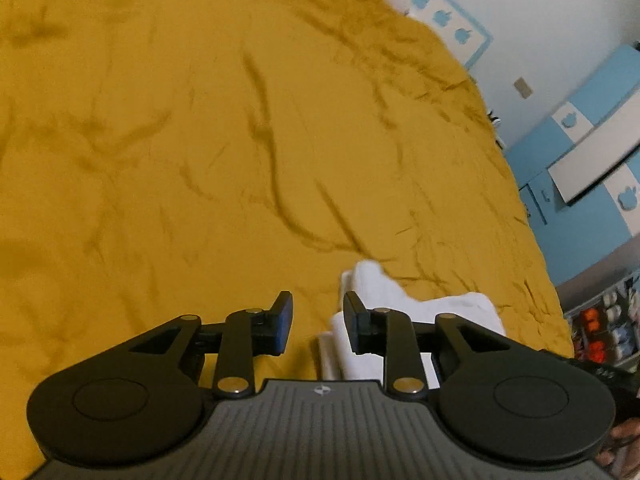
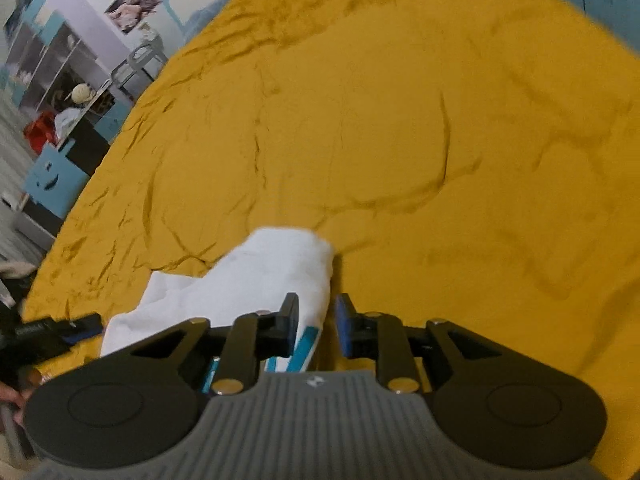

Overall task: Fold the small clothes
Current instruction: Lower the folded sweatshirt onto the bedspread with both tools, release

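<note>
A small white garment (image 2: 256, 276) with teal stripes near its hem lies crumpled on the yellow bedspread (image 2: 400, 128), close to the near edge. In the right wrist view my right gripper (image 2: 318, 324) stands open over the garment's right edge; cloth shows in the gap, and the pads do not press it. In the left wrist view my left gripper (image 1: 318, 320) is open at the left edge of the same white garment (image 1: 384, 288). Its right finger (image 1: 354, 320) lies over the cloth, its left finger over bare bedspread (image 1: 200, 140). One fingertip of the left gripper (image 2: 86, 326) shows at the garment's left side.
The wrinkled bedspread covers the whole bed. Beyond its right edge stand blue and white cabinets (image 1: 580, 148) and a shelf of small items (image 1: 604, 328). On the other side are open shelves (image 2: 60, 76) and a blue box (image 2: 50, 180). A hand (image 1: 624, 440) shows at the lower right.
</note>
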Available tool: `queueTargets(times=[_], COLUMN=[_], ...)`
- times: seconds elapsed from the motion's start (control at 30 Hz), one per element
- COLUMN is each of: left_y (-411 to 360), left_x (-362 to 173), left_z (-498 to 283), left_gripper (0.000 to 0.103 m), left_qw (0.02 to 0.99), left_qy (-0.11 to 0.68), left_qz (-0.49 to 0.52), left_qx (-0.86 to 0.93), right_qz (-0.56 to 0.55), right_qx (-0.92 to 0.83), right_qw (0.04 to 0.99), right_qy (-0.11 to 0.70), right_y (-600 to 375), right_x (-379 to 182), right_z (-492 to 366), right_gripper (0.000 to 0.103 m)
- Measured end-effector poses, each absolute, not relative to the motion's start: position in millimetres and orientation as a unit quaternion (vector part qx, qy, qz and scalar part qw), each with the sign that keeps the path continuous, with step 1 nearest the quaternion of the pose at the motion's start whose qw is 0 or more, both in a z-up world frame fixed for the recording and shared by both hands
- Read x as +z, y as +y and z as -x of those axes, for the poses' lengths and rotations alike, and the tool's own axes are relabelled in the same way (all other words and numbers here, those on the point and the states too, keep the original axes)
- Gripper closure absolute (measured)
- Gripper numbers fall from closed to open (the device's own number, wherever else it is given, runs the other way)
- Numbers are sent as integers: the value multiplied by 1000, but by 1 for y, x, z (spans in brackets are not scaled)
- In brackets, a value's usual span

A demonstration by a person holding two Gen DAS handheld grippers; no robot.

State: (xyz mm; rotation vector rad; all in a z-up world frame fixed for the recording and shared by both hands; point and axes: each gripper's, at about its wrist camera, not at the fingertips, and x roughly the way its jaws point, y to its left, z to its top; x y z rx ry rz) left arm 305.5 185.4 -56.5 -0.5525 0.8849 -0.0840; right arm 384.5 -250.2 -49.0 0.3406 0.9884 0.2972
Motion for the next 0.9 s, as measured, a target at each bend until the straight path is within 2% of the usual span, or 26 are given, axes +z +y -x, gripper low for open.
queueTargets(times=[0.23, 0.3, 0.37, 0.57, 0.9], left_y=[130, 118, 103, 74, 68], left_x=[8, 16, 21, 5, -34], left_z=[-251, -234, -217, -177, -131], left_gripper=[73, 73, 73, 73, 76], left_qw=[903, 906, 909, 912, 911], left_qy=[397, 391, 383, 364, 378], left_qz=[144, 135, 126, 117, 95], left_qx=[-80, -93, -106, -147, -137], right_qz=[-76, -59, -40, 13, 30], right_qx=[182, 196, 207, 210, 181], right_qw=[880, 882, 887, 900, 900], right_qy=[431, 424, 411, 383, 395], right_y=[-228, -222, -216, -199, -190], right_x=[11, 20, 24, 10, -39], right_z=[-317, -294, -267, -204, -147], right_gripper=[86, 83, 77, 76, 76])
